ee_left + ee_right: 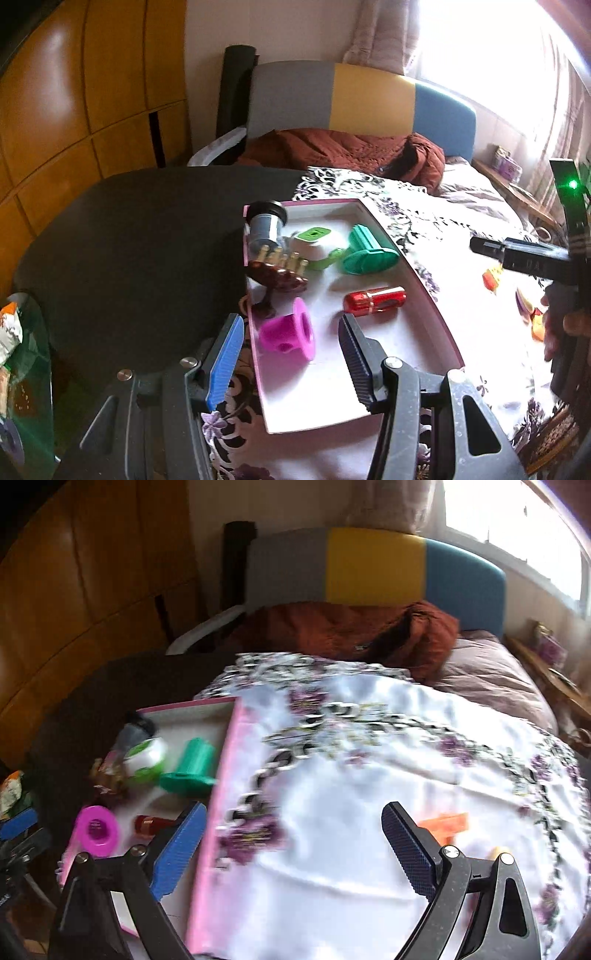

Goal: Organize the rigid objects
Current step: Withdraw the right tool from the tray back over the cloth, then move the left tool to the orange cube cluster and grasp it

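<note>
Bench (129,240): dark and rounded, partly under a white cloth (351,812) printed with purple flowers.
Tray (424,291): a shallow pink-edged box with a white floor; it rests on the cloth at the bench's edge and holds the sorted things.
Left tongs (291,354): spread wide and gripping nothing, hovering over the near end of the tray with the magenta piece between the two pads.
Right tongs (295,845): also wide apart and empty, over bare cloth just right of the tray wall; that view is blurred.
Green holder (369,251): ribbed teal plastic, lying on its side toward the far end of the tray.
Red cylinder (375,300): glossy, lying flat mid-tray.
Magenta piece (290,334): a flanged plastic ring on its side, near the left wall.
Orange item (445,825): small and flat, loose on the cloth just beyond the right pad; shape unclear.
Step in hand: probably fetching the loose orange item; approach low, close on its long edges, then lift clear of the tray wall before setting it on open floor.
</note>
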A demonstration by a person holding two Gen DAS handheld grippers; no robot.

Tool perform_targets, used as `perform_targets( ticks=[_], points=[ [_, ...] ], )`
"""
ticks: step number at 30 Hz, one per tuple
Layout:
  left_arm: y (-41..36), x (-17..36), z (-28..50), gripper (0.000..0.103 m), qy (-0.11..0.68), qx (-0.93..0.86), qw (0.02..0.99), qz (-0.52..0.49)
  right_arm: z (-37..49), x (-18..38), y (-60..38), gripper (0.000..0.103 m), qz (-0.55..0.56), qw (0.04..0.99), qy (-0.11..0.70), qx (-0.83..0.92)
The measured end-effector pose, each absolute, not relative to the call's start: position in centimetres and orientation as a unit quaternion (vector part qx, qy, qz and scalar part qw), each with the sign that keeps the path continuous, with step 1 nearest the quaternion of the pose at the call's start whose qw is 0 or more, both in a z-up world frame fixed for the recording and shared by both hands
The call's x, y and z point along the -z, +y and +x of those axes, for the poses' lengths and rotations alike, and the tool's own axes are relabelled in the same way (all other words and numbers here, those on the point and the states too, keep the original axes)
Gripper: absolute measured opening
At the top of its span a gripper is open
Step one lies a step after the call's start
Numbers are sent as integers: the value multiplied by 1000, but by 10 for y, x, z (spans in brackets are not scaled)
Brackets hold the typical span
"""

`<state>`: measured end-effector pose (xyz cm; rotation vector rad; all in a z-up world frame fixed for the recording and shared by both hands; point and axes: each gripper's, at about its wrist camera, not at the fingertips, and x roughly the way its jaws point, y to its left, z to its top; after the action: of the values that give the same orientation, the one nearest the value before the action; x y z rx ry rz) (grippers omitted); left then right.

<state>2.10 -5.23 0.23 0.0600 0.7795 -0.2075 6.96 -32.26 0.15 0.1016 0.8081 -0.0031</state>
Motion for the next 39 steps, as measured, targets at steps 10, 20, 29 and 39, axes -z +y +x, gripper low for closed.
perform_targets(
  ticks=[10,20,29,39],
  points=[
    [-78,0,19,54,389,123,912,53,64,6,-428,99,44,918,378,109],
    [-110,-2,17,54,392,158,903,73,45,32,-522,100,215,872,389,204],
    [-144,-3,23,54,411,201,887,64,22,40,-559,100,320,836,370,247],
    [-232,12,23,54,424,300,847,116,-1,46,-589,101,409,803,336,275]
  ],
)
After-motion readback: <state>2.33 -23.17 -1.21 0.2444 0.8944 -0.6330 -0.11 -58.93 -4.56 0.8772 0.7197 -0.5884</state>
